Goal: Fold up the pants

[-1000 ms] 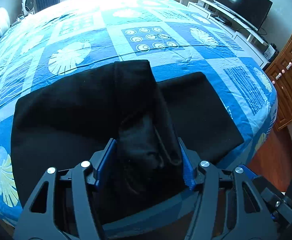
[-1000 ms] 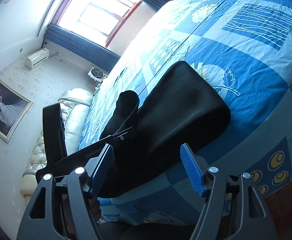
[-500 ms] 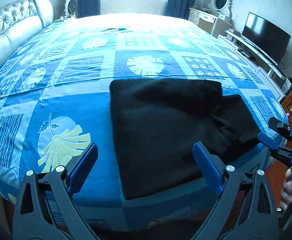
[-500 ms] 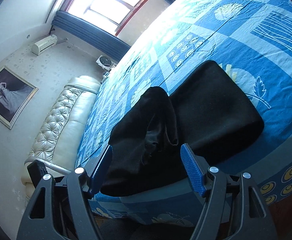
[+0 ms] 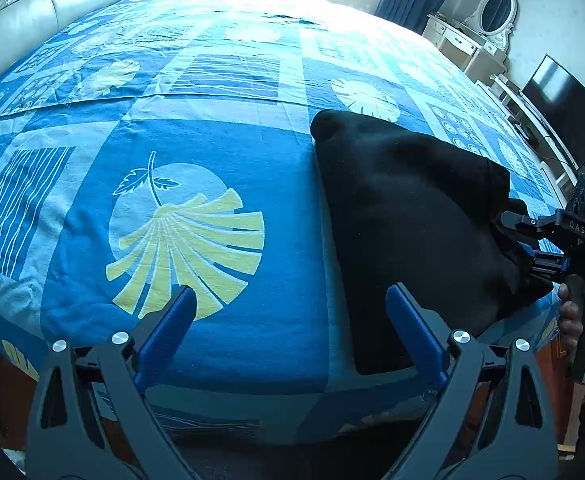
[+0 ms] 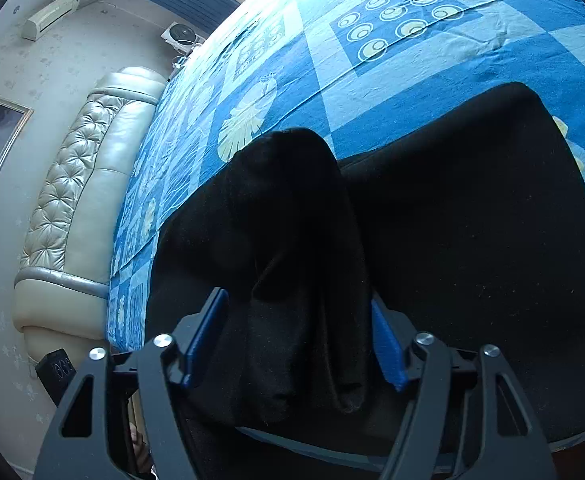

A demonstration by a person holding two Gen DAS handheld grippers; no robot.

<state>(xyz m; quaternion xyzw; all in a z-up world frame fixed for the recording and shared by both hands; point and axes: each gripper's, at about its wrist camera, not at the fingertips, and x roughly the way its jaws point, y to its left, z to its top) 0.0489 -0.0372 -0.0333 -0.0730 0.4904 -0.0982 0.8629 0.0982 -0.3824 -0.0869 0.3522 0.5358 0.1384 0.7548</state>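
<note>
Closing on a bunched ridge of the black pants (image 6: 300, 240) near the bed (image 5: 212, 152) edge, the right gripper (image 6: 298, 340) risked dragging layers crooked; the left gripper (image 5: 288, 332) gaped, jaws empty.

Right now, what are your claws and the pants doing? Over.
Left claw open, empty, over the bedspread. Right claw closing on a bunched fold of the black pants. Nothing in the way.
</note>
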